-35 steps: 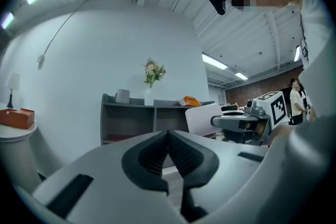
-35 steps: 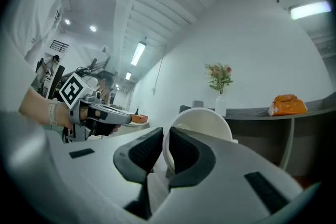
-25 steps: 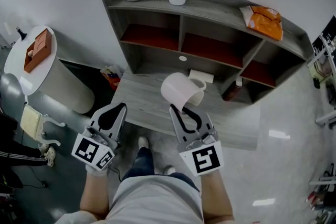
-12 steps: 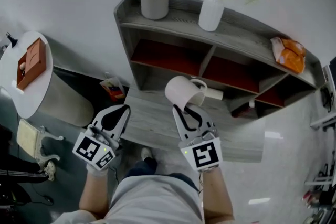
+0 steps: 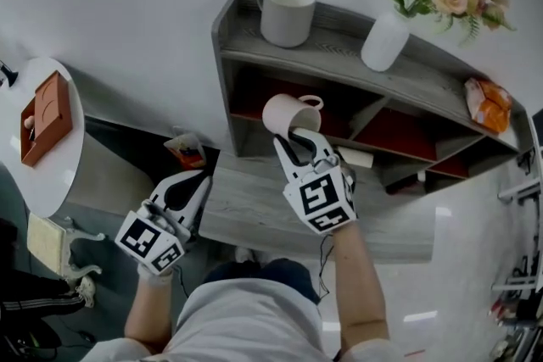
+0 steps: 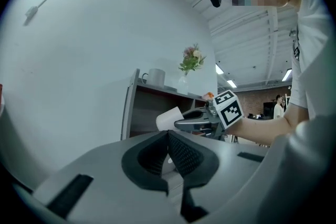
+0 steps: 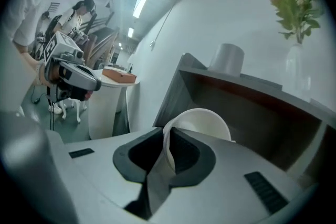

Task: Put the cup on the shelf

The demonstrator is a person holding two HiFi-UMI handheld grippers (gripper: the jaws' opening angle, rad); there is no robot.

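Observation:
A white cup (image 5: pixel 284 116) hangs in the air in front of the grey shelf unit (image 5: pixel 339 64), level with its red-backed upper compartments. My right gripper (image 5: pixel 297 145) is shut on the cup's rim; the rim (image 7: pixel 181 128) shows clamped between its jaws in the right gripper view. My left gripper (image 5: pixel 187 189) stays low at the left, beside the desk's edge, shut with nothing in it (image 6: pixel 168 147). From the left gripper view the cup (image 6: pixel 169 119) and the right gripper (image 6: pixel 197 122) appear ahead.
On the shelf's top stand a second white cup (image 5: pixel 287 13), a white vase with flowers (image 5: pixel 386 38) and an orange packet (image 5: pixel 486 104). A grey desk (image 5: pixel 254 203) lies below. A round white table (image 5: pixel 42 131) with a brown box stands left.
My right gripper has carried the cup up and forward, from above the desk to in front of the shelf's upper compartments. The head view has shifted towards the shelf. The left gripper stays put.

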